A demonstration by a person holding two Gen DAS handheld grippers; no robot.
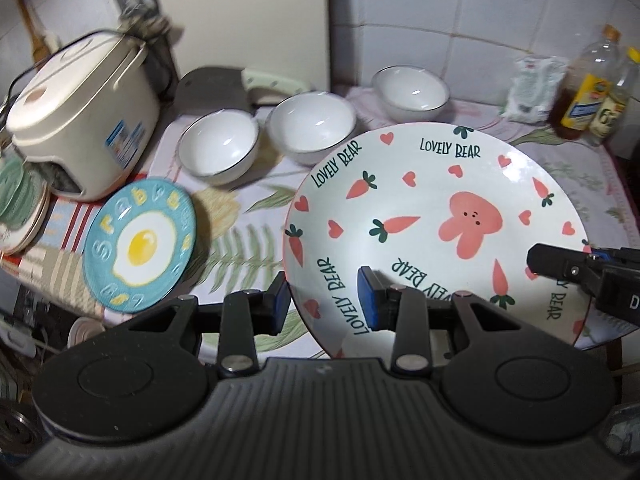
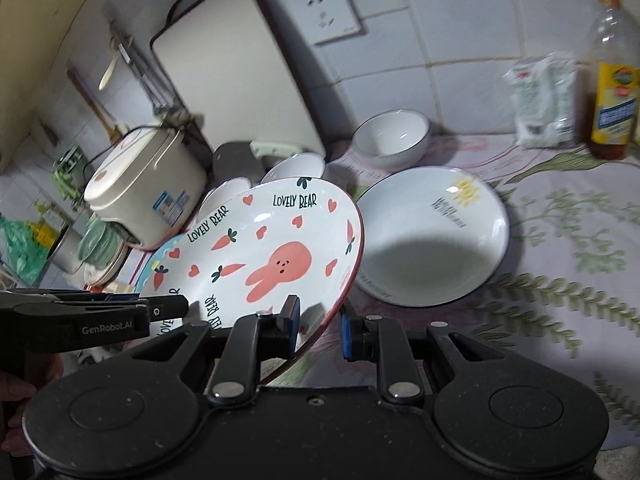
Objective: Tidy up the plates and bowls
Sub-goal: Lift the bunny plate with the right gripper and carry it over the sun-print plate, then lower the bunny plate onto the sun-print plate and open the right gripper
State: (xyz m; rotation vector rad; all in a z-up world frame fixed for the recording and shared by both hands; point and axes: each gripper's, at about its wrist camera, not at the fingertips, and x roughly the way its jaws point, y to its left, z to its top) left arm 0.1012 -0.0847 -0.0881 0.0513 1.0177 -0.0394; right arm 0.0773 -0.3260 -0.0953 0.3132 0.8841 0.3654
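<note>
A white plate [image 1: 420, 200] printed with a pink bunny, carrots, hearts and "LOVELY BEAR" hangs tilted above the table, held from both sides. My left gripper [image 1: 324, 302] is shut on its near left rim. My right gripper [image 2: 320, 326] is shut on the opposite rim of the same plate [image 2: 260, 248]. Each gripper shows in the other's view: the right gripper [image 1: 556, 266] at the plate's right edge, the left gripper [image 2: 168, 308] at its left edge. Three white bowls [image 1: 218, 148] [image 1: 312, 126] [image 1: 410, 92] stand behind. A blue fried-egg plate [image 1: 140, 244] lies to the left. A white plate with a sun [image 2: 432, 236] lies to the right.
A rice cooker [image 1: 80, 112] stands at the back left, with stacked green plates [image 1: 16, 196] beside it. A cutting board [image 2: 236, 72] leans on the tiled wall. Bottles [image 1: 588, 88] and a white packet [image 1: 532, 88] stand at the back right. A leaf-print cloth [image 2: 560, 280] covers the table.
</note>
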